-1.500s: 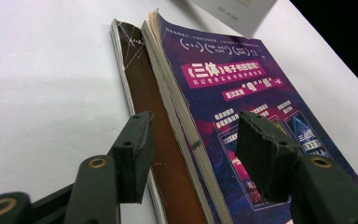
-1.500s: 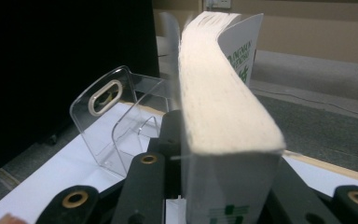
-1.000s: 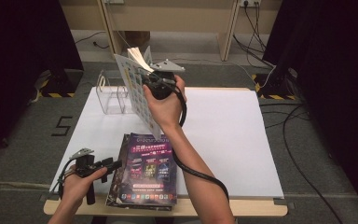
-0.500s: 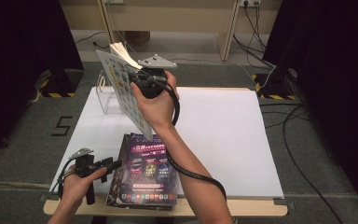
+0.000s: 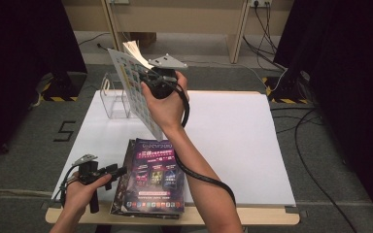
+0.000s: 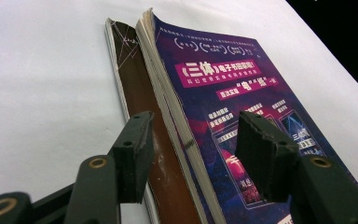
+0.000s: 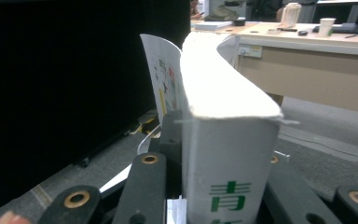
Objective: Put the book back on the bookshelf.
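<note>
In the high view the right gripper (image 5: 151,80) is raised above the far left part of the white worktop (image 5: 233,141), clenched on a white book (image 5: 133,92) held tilted in the air just in front of a clear plastic stand (image 5: 114,99), while the left gripper (image 5: 119,171) rests at the near left edge, touching a stack of magazines (image 5: 153,177). In the left gripper view that gripper (image 6: 191,149) is spread apart, gripping nothing, straddling the stack's spine edge (image 6: 177,126). In the right gripper view the book (image 7: 223,140) stands clamped between the jaws, spine toward the camera.
</note>
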